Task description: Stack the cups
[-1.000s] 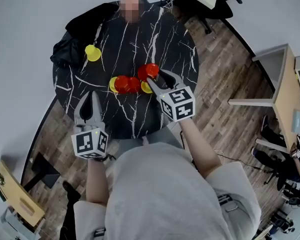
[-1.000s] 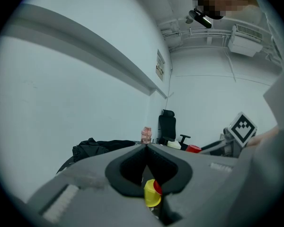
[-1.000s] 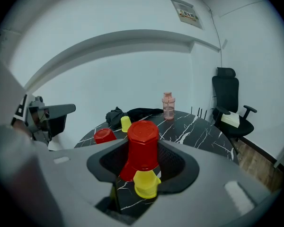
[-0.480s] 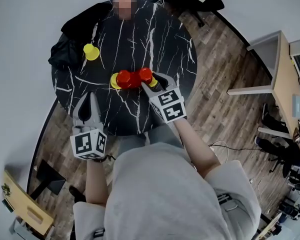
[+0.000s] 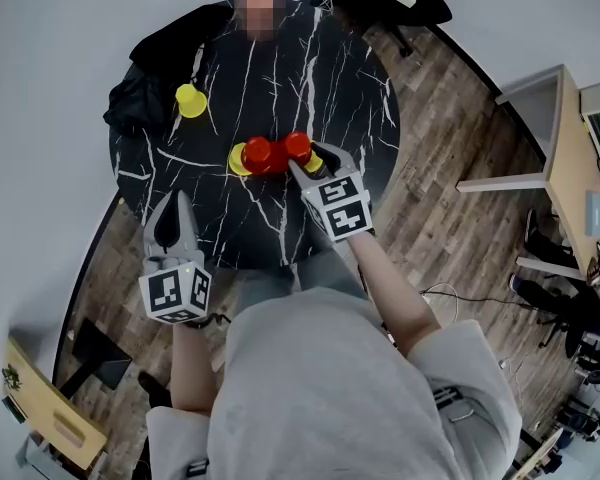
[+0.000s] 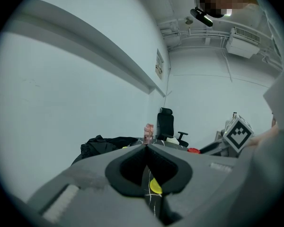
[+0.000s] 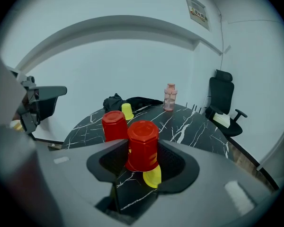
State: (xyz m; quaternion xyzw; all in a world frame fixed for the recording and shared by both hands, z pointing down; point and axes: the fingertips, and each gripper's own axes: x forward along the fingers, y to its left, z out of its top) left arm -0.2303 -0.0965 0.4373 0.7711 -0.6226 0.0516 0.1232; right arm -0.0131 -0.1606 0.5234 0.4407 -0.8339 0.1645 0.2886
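Placing step. Right gripper [image 5: 313,160] jaws, part open, clamp an upside-down red cup [image 7: 143,145] right above a yellow cup [image 7: 154,176] on the tabletop [image 5: 280,78]. Left gripper [image 6: 146,145] jaws closed, empty. Next: lower squarely, then release.

Bright even light, fisheye edges, sharp

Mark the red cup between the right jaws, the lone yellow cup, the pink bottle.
red cup [image 7: 143,148]: right gripper view, side wall.
lone yellow cup [image 5: 190,100]: head view, top.
pink bottle [image 7: 170,98]: right gripper view, body.
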